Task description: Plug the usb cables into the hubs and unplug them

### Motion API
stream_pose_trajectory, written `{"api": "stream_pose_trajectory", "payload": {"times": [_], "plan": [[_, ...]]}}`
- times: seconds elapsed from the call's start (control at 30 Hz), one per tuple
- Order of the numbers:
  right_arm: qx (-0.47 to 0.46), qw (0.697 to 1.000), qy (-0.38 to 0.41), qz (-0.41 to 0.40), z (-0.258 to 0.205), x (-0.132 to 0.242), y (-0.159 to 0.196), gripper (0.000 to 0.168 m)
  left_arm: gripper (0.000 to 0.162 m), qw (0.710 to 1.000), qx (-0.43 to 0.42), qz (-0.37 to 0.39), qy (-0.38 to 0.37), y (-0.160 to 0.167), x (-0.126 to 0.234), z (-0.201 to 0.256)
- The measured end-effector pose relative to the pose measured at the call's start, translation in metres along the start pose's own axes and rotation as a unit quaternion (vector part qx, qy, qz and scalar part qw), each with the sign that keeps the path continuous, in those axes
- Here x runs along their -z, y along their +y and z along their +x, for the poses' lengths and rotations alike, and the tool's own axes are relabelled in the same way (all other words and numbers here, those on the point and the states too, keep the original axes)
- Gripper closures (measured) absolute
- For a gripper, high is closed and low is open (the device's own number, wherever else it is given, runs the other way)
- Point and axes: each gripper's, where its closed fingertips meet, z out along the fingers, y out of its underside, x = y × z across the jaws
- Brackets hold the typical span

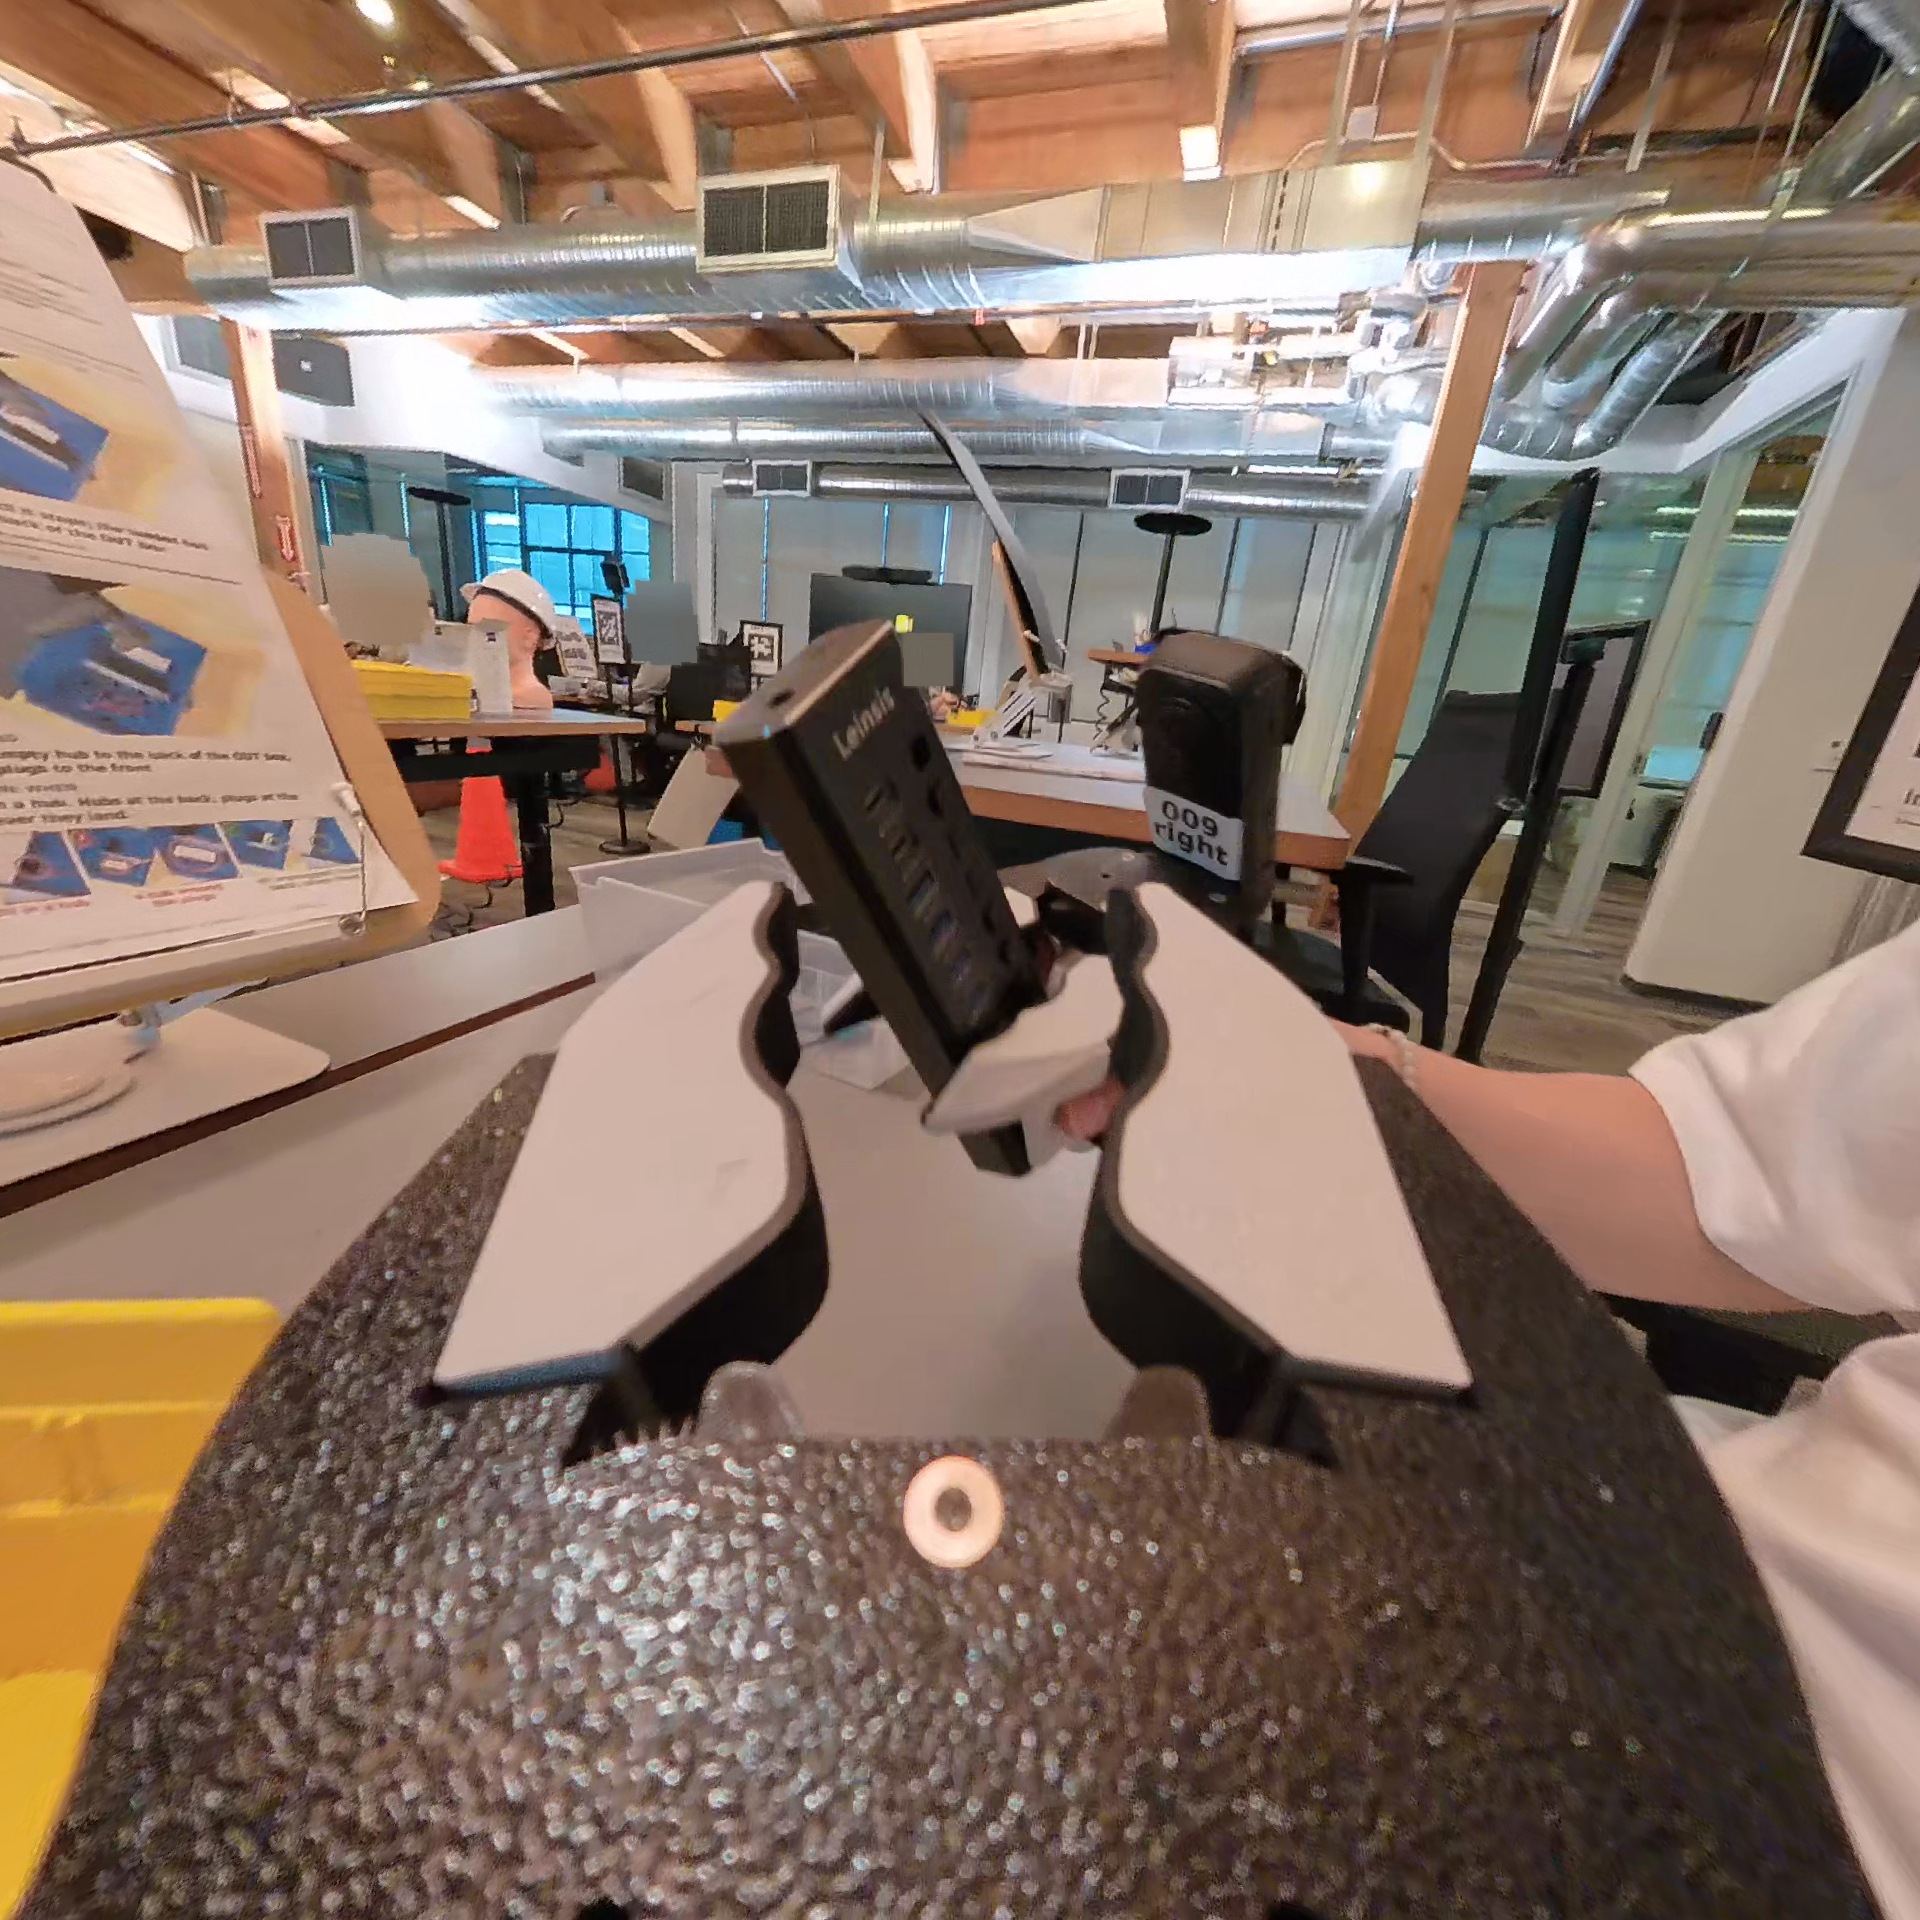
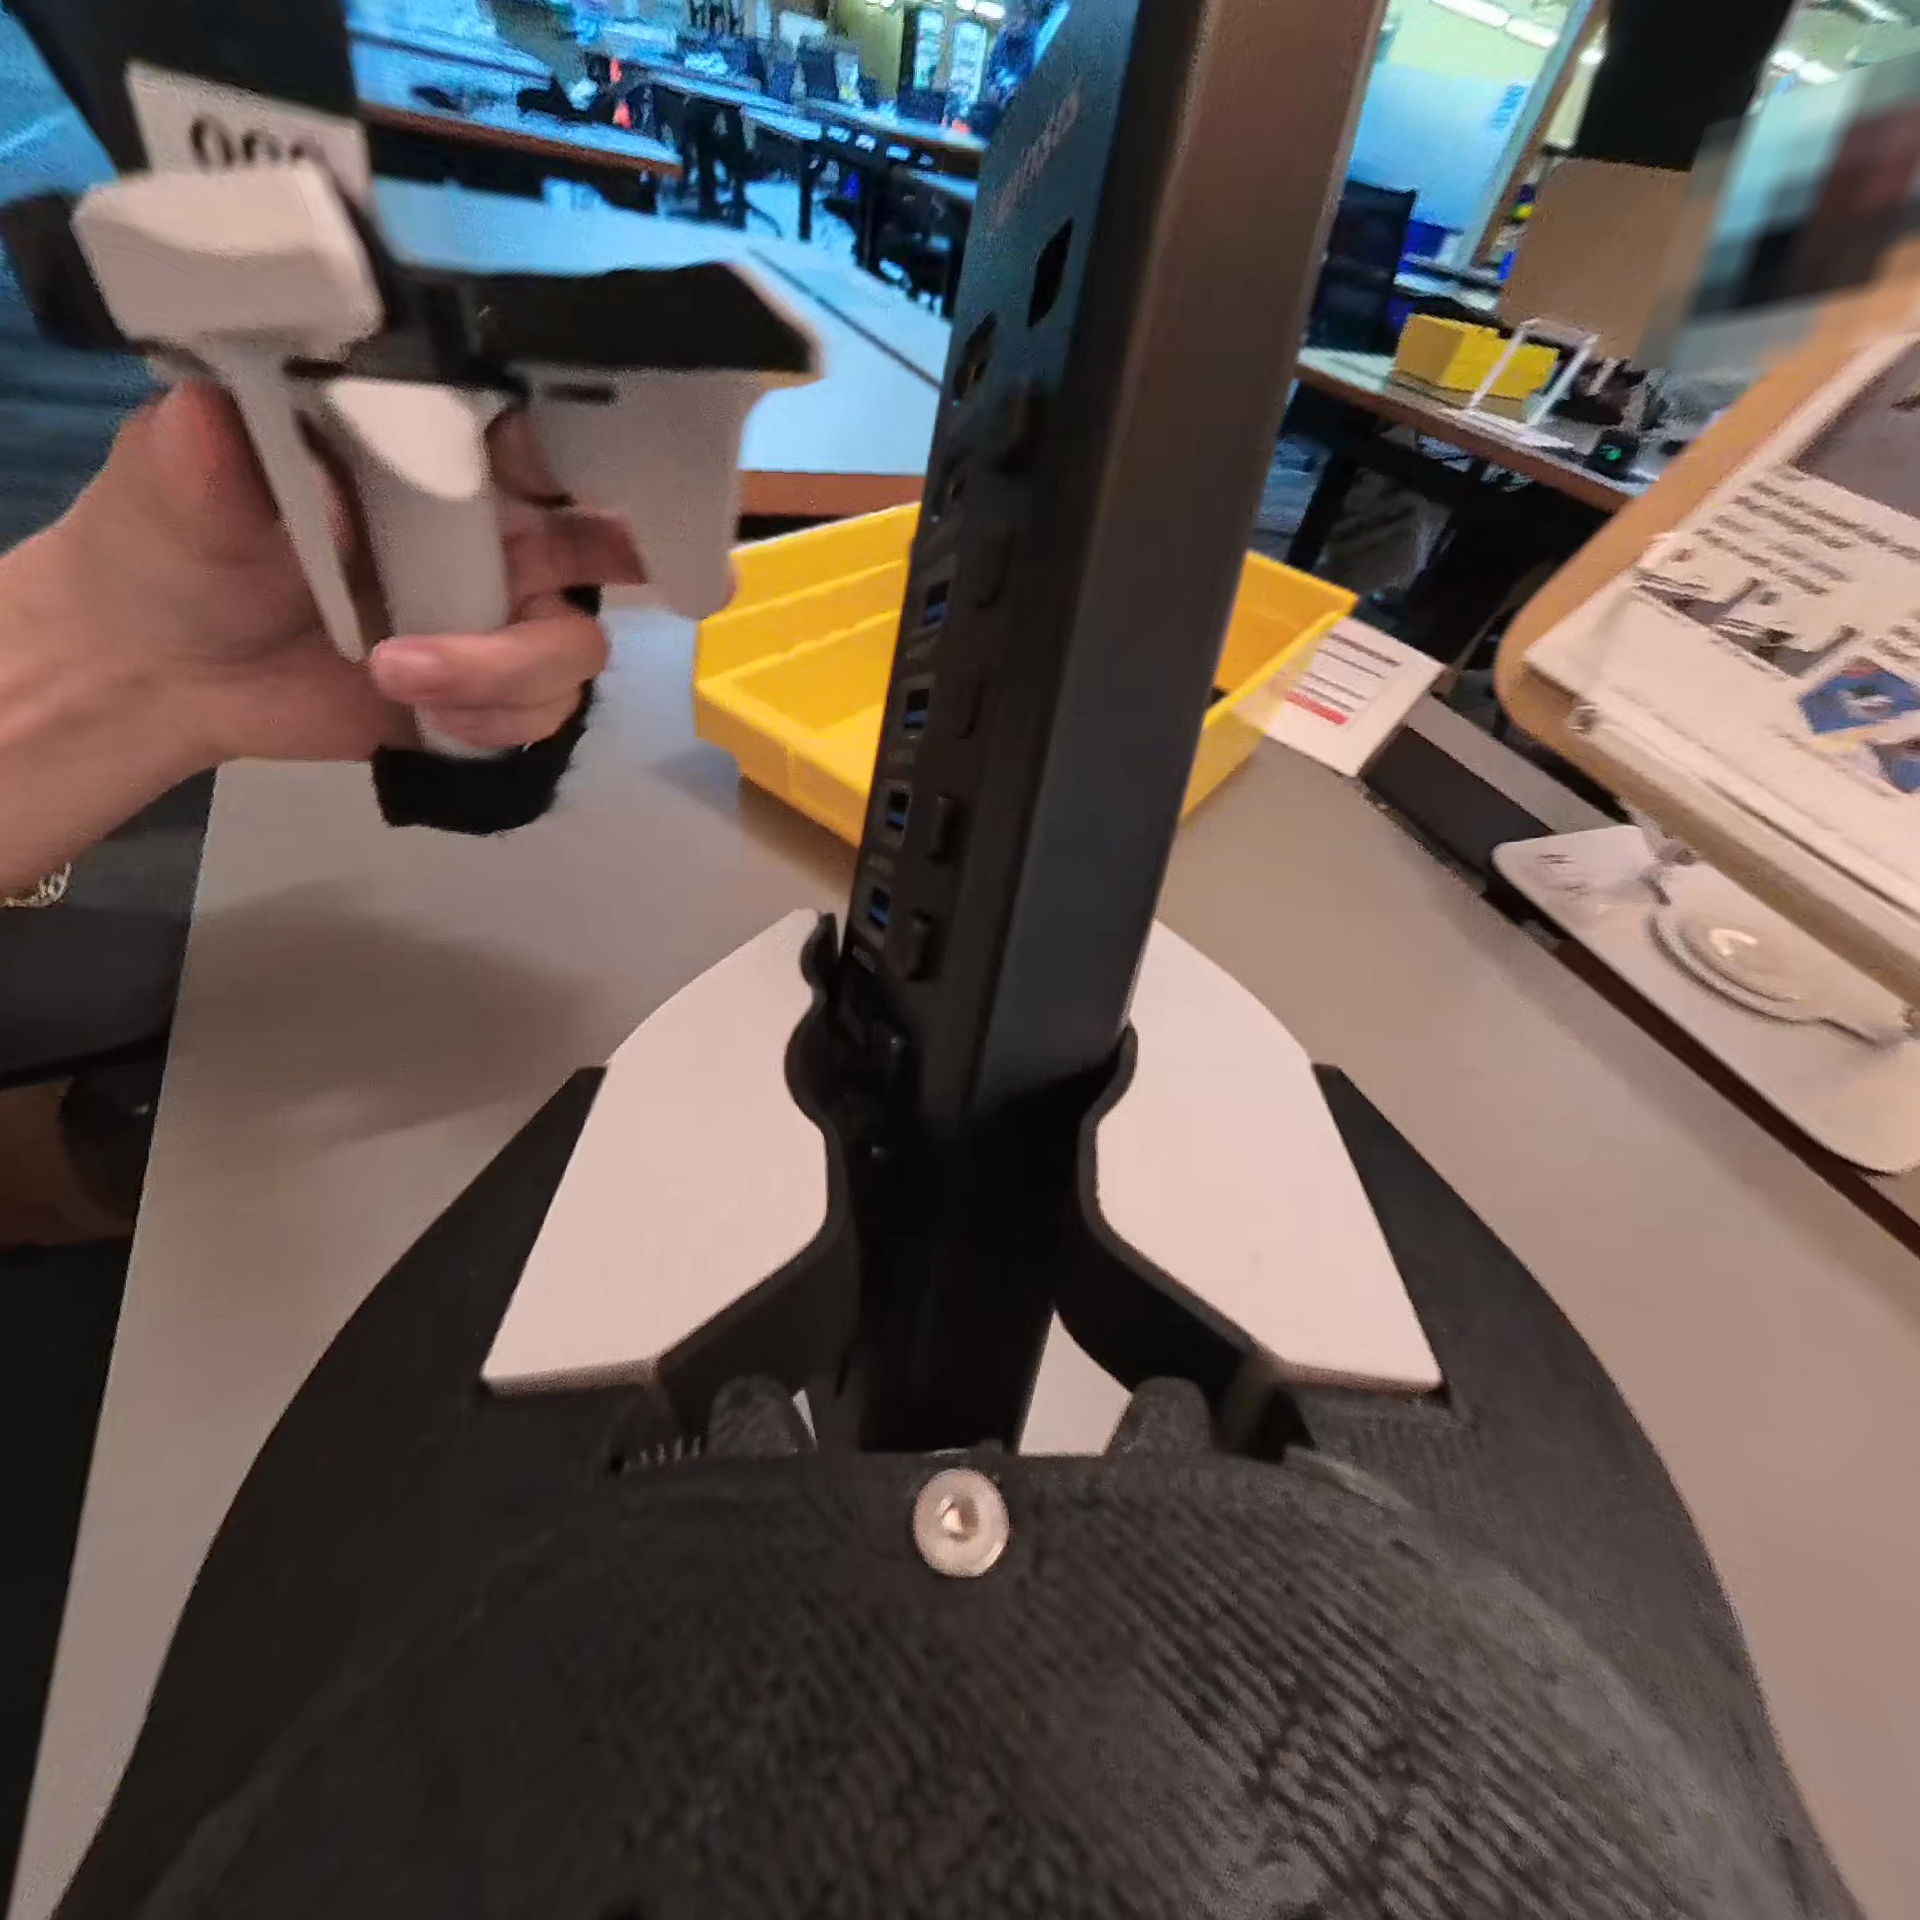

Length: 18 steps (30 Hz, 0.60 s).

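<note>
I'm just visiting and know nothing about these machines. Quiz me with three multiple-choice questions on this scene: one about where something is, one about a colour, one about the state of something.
1. Where is the black hub?
A. lying in the bin
B. held up in the right claw
C. flat on the table

2. What colour is the bin on the table?
A. yellow
B. red
C. green

3. How is the left claw?
A. shut on a cable
B. shut on the hub
C. open, holding nothing

Answers:
1 B: the right claw's fingers grip the hub's lower end above the table.
2 A: its walls are bright yellow.
3 C: its fingers stand apart with nothing between them.
</note>
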Motion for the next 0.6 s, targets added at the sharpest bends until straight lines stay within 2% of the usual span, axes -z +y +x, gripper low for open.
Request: {"api": "stream_pose_trajectory", "payload": {"times": [0.2,0.3,0.37,0.47,0.6], "plan": [[0.021,0.996,0.085,-0.013,0.067,0.048,-0.015,0.125,0.108,1.000,0.009,-0.018,0.014,0.012,-0.003,0.001],[0.044,0.982,0.173,-0.066,0.129,0.084,-0.019,0.125,0.112,1.000,0.016,-0.014,0.013,0.012,0.000,-0.002],[0.067,0.958,0.243,-0.135,0.186,0.112,-0.012,0.126,0.114,1.000,0.026,-0.005,0.014,0.009,0.003,-0.005],[0.088,0.914,0.295,-0.265,0.273,0.148,0.020,0.126,0.116,0.999,0.035,0.001,0.009,0.009,0.007,-0.010],[0.127,0.838,0.311,-0.429,0.359,0.190,0.075,0.126,0.118,0.999,0.039,-0.005,0.006,0.013,0.008,-0.013]]}}
